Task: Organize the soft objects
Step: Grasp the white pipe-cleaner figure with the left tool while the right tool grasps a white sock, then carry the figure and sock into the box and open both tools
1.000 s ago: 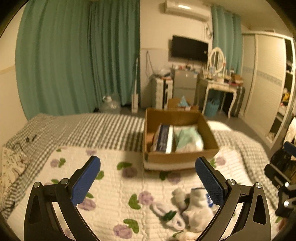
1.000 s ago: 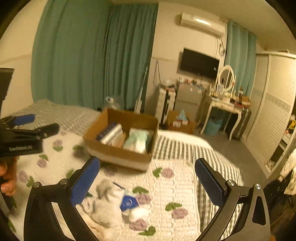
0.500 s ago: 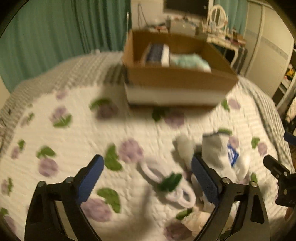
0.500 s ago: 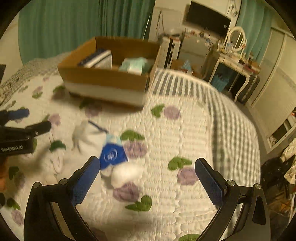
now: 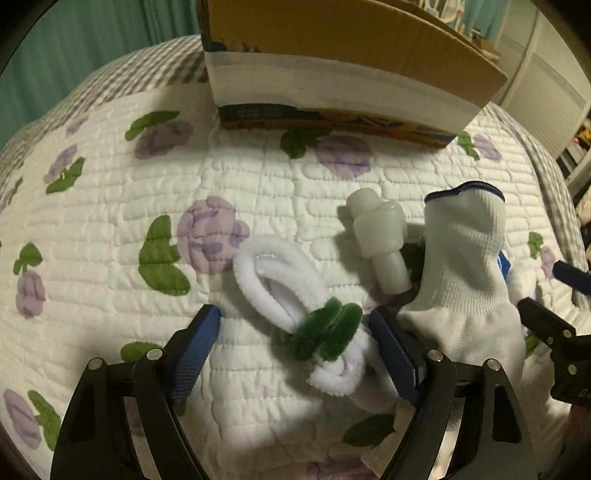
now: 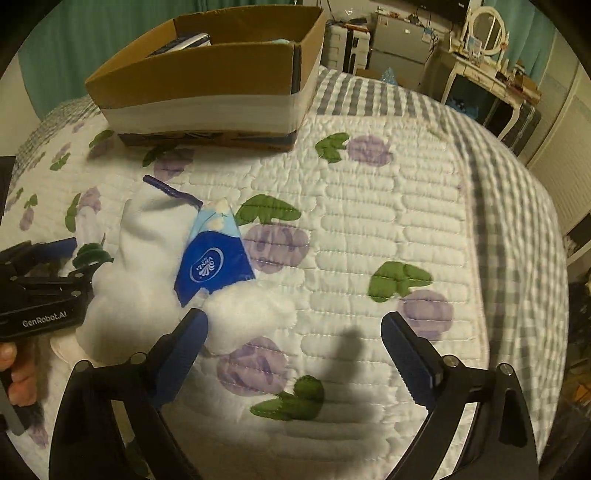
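On the quilted bed (image 5: 110, 229), the left tongs (image 5: 295, 328) stood open astride the white fuzzy loop (image 5: 295, 295) at six o'clock from the cardboard box (image 5: 332, 74), best closed on its green band, while the right tongs (image 6: 293, 332) hovered open beside the cotton puff (image 6: 247, 321).

Bare quilt (image 6: 369, 229) right of glove (image 6: 147, 236); box (image 6: 207, 85) seemingly blocks beyond

A white quilt (image 6: 369, 221) printed with purple flowers and green leaves was spread over a grey checked bedcover (image 6: 517, 206). Teal curtains (image 5: 74, 48) were hung behind the bed, and a white dressing table (image 6: 476, 62) with an oval mirror (image 6: 487, 26) was placed beside pale wardrobe doors (image 5: 554, 92). What appeared to be white drawer units (image 6: 343, 40) were set along the far wall, under dim, warm light.
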Demonstrator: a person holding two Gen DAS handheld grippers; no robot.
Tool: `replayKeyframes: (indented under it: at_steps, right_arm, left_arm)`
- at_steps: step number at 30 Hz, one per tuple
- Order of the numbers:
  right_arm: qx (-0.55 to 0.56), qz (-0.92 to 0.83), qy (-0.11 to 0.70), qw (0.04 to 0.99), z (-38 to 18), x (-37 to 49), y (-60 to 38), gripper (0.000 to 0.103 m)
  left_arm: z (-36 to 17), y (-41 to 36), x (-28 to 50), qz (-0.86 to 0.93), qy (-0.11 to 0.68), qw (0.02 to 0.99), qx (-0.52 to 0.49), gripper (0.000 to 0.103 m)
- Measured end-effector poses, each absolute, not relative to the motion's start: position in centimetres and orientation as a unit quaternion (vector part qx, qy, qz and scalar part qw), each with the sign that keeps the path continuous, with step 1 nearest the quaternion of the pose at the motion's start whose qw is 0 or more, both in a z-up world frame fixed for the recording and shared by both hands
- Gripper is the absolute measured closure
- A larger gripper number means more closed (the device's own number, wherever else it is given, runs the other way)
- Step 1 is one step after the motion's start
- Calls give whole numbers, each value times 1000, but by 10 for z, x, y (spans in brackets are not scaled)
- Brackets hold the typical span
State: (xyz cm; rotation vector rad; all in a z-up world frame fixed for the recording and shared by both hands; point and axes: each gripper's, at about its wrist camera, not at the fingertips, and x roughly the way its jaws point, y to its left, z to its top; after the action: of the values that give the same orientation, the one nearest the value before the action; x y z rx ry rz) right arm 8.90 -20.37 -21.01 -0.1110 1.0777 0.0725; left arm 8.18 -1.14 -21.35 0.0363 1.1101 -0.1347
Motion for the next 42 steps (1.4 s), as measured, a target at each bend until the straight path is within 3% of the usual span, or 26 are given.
replayKeyframes:
  at_steps: [3, 6, 10, 13, 14, 17, 35, 42]
  right_arm:
    - [-47, 46, 518, 853, -220, 92, -199, 10]
    - [-39, 69, 521, 850, -224, 95, -193, 37]
    - [-27, 93, 524, 846, -225, 94, -188, 67]
    - [-25, 92, 522, 848, -222, 92, -188, 72]
    - [-25, 91, 520, 849, -221, 91, -188, 72]
    - [-28, 82, 511, 855, -214, 86, -190, 73]
    - [-15, 55, 369, 928, -130, 60, -190, 73]
    - [-30, 60, 302, 951, -71, 31, -173, 73]
  left_arm:
    - [-215, -20, 82, -63, 517, 853, 33, 20]
    - [-214, -24, 82, -69, 506, 859, 44, 24]
    - [-212, -35, 83, -69, 497, 863, 59, 45]
    - [-209, -35, 82, -69, 491, 866, 61, 60]
    - [-205, -35, 82, -71, 488, 868, 61, 70]
    - [-195, -37, 85, -91, 483, 869, 55, 75]
    - [-112, -14, 68, -94, 387, 917, 25, 77]
    - [-67, -7, 42, -104, 339, 935, 16, 77]
